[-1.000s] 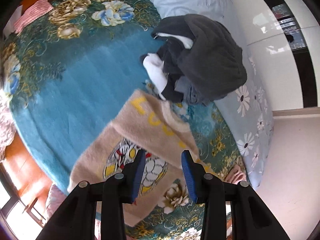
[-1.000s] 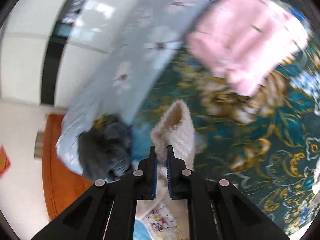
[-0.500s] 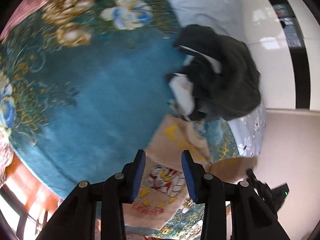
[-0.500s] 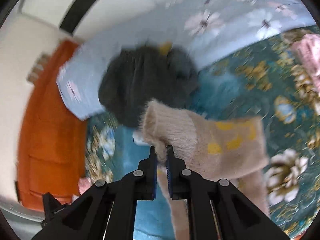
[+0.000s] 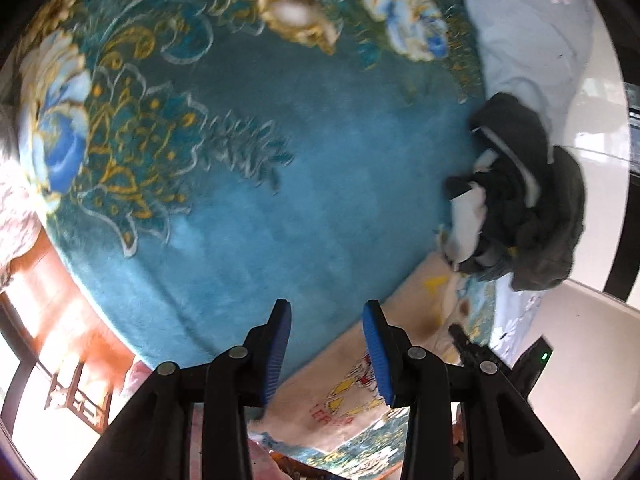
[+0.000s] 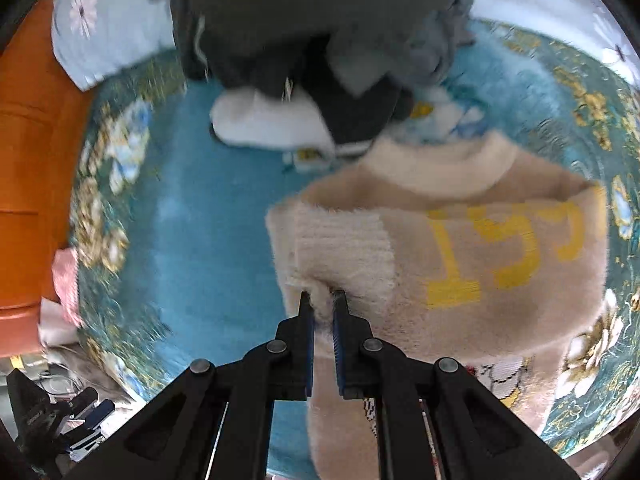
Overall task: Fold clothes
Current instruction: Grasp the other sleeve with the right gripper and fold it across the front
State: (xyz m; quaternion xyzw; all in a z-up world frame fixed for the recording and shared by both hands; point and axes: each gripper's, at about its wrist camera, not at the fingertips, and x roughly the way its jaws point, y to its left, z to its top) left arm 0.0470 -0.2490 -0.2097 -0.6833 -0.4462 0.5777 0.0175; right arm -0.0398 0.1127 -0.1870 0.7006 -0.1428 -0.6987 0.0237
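Note:
A fuzzy beige sweater with yellow letters lies on the teal floral blanket. My right gripper is shut on the sweater's ribbed sleeve cuff, which is folded over the sweater's body. My left gripper is open and empty, above the bare blanket. The sweater shows at the lower right of the left wrist view, with the right gripper at its edge.
A heap of dark grey and white clothes lies just beyond the sweater's collar; it also shows in the left wrist view. A pale blue flowered quilt lies behind it. A pink garment sits at the blanket's edge.
My right gripper has carried the sleeve across and laid it over the sweater's body. My left gripper has drawn away from the sweater toward the open blanket.

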